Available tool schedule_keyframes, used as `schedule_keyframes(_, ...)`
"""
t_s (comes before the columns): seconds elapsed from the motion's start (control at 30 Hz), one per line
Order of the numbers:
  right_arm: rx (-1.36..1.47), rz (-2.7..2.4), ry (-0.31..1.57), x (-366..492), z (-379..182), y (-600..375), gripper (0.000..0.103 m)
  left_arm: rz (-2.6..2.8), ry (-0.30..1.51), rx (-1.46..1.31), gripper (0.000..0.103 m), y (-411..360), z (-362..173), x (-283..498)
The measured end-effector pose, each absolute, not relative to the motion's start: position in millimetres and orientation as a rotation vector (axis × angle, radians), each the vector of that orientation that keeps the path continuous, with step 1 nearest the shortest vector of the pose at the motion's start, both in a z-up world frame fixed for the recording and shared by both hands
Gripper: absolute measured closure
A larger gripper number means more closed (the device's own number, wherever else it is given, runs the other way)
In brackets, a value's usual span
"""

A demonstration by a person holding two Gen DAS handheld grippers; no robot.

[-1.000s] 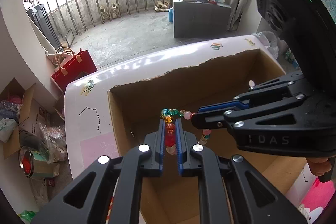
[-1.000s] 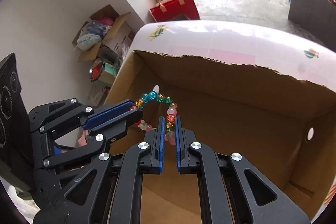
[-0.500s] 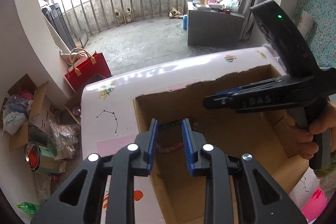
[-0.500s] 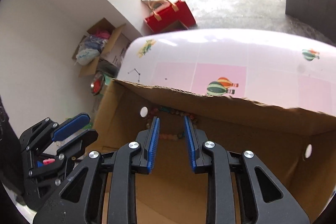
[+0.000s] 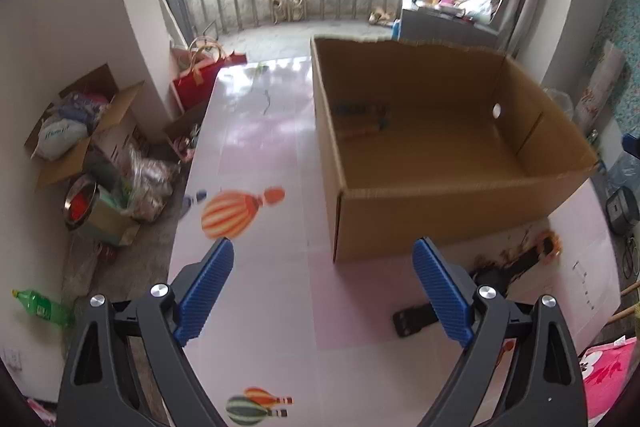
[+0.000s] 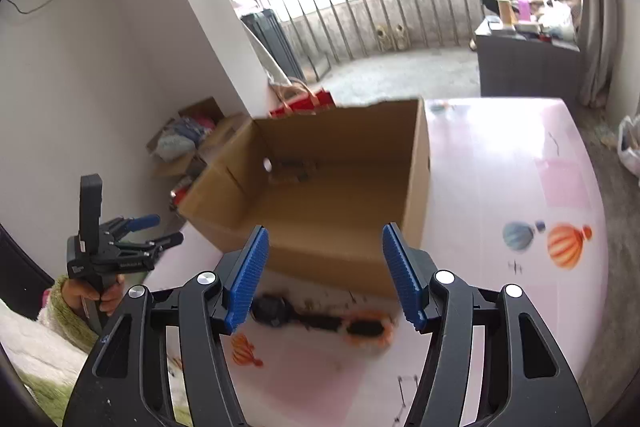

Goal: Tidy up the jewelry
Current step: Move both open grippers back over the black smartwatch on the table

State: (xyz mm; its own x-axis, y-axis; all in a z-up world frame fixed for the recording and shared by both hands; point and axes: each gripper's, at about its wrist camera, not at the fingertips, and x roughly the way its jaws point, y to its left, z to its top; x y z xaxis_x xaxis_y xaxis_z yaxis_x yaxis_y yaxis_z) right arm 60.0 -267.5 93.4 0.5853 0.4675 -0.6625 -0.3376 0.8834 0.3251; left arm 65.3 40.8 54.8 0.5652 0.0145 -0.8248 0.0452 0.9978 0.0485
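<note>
- The left hand-held gripper (image 5: 323, 291) had just been opening; its jaws stood wide, nothing between them.
- The right hand-held gripper (image 6: 323, 277) had likewise just been opening, empty.
- A string of coloured beads (image 5: 362, 121) lay inside the brown cardboard box (image 5: 440, 203) on the pink bench (image 5: 256, 131).

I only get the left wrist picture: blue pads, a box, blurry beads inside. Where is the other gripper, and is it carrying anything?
Observer: The right gripper is in front of the box and empty; its jaws have just been opening.
Visitor: What's the dark thing by the box?
Observer: A long dark piece with a round end and an orange fringed end.
Visitor: Who holds my gripper?
Observer: A hand in a green fuzzy sleeve holds the left gripper; its jaws have just been opening too, with nothing between them.
</note>
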Motion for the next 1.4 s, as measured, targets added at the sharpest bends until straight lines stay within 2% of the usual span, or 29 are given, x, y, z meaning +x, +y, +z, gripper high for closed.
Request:
schedule_keyframes(0.17, 0.137, 0.363, 1.043, 39, 17, -259, 0.046, 0.045, 1.107, 0.138, 0.014, 13, -5, 45)
schedule_keyframes(0.27, 0.062, 0.298, 1.096, 29, -11, -251, 0.046, 0.062, 1.115, 0.191, 0.013, -1, -20, 38)
schedule_keyframes(0.37, -0.031, 0.252, 1.101, 22, -27, -238, 0.045, 0.056, 1.089, 0.187, 0.005, -5, -23, 34)
schedule_keyframes(0.53, -0.128, 0.194, 1.054, 13, -31, -220, 0.028, 0.001, 1.09, 0.063, 0.005, 9, -27, 36)
schedule_keyframes(0.6, -0.105, 0.175, 1.069, 12, -34, -220, 0.016, -0.017, 1.096, 0.039, 0.004, 13, -28, 36)
schedule_keyframes(0.7, -0.073, 0.128, 1.078, 11, -37, -223, 0.008, -0.056, 1.076, 0.064, 0.004, 9, -26, 35)
schedule_keyframes(1.13, -0.023, 0.036, 1.071, 14, -26, -229, 0.009, -0.164, 1.028, 0.122, 0.004, 14, -24, 31)
schedule_keyframes(1.23, 0.005, 0.068, 0.994, 15, -5, -225, 0.02, -0.186, 0.964, 0.113, 0.007, 20, -13, 26)
schedule_keyframes(1.33, -0.018, 0.122, 0.944, 27, 6, -216, 0.031, -0.222, 0.882, 0.113, 0.017, 11, 3, 22)
schedule_keyframes(1.4, -0.052, 0.152, 0.94, 34, 6, -207, 0.042, -0.258, 0.862, 0.102, 0.033, 3, 9, 26)
